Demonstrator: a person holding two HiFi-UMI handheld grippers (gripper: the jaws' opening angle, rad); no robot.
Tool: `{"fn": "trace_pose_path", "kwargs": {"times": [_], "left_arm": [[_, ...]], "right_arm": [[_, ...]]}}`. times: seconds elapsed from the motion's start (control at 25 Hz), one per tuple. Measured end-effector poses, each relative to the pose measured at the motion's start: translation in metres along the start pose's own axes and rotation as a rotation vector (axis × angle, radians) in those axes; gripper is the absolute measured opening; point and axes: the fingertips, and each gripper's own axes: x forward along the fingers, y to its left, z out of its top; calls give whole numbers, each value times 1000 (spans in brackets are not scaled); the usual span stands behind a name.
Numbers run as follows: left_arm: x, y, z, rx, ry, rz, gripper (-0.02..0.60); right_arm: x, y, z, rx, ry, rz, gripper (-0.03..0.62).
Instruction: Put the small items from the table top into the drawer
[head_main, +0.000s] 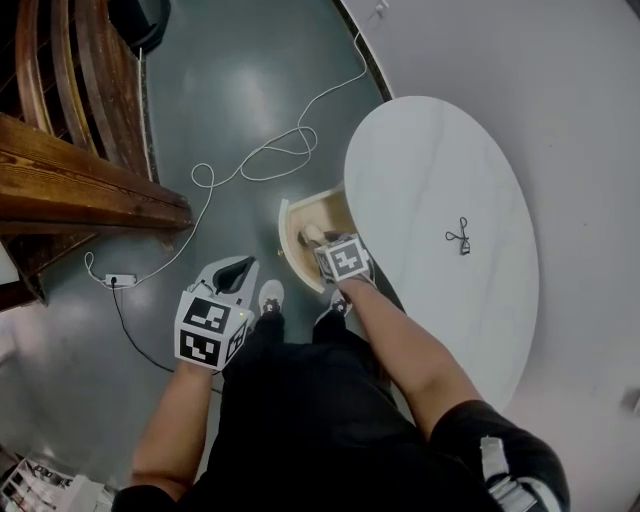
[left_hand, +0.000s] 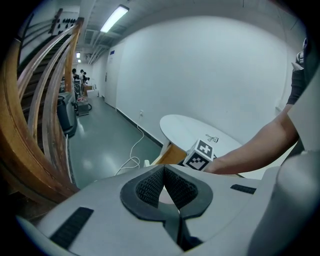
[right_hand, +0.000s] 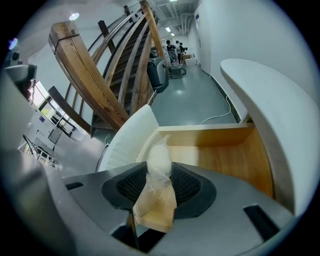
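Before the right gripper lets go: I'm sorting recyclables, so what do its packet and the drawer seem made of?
Packet: thin clear plastic film, glossy and crinkled, with something white showing through; what that is I cannot tell.
Drawer: light wood or veneer inside, with faint grain and a satin look; its front looks smooth white, perhaps painted or laminate.

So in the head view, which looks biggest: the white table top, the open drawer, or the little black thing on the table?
1. white table top, biggest by far
2. open drawer, only part of it shows
3. little black thing, tiny
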Motion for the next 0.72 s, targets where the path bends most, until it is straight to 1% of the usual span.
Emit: {"fn": "trace_pose_path", "kwargs": {"times": [0.08, 0.2, 0.32, 0.48, 0.6, 0.72], "left_arm": [[0, 4, -6, -15, 9, 9, 15], [-2, 9, -15, -35, 25, 22, 15], [-3, 12, -23, -50, 42, 30, 15], [-3, 19, -34, -72, 60, 45, 15], [-3, 21, -39, -84, 72, 51, 15], [-4, 24, -44, -91, 80, 50, 15]], "right_arm": [[15, 1, 0, -14, 22, 15, 155], [36, 7, -5, -10, 75, 59, 155], [55, 8, -6, -1, 100, 82, 155], [76, -1, -14, 28, 151, 67, 155], [87, -5, -5, 47, 115, 71, 155], [93, -19, 7, 9, 52, 11, 155]]}}
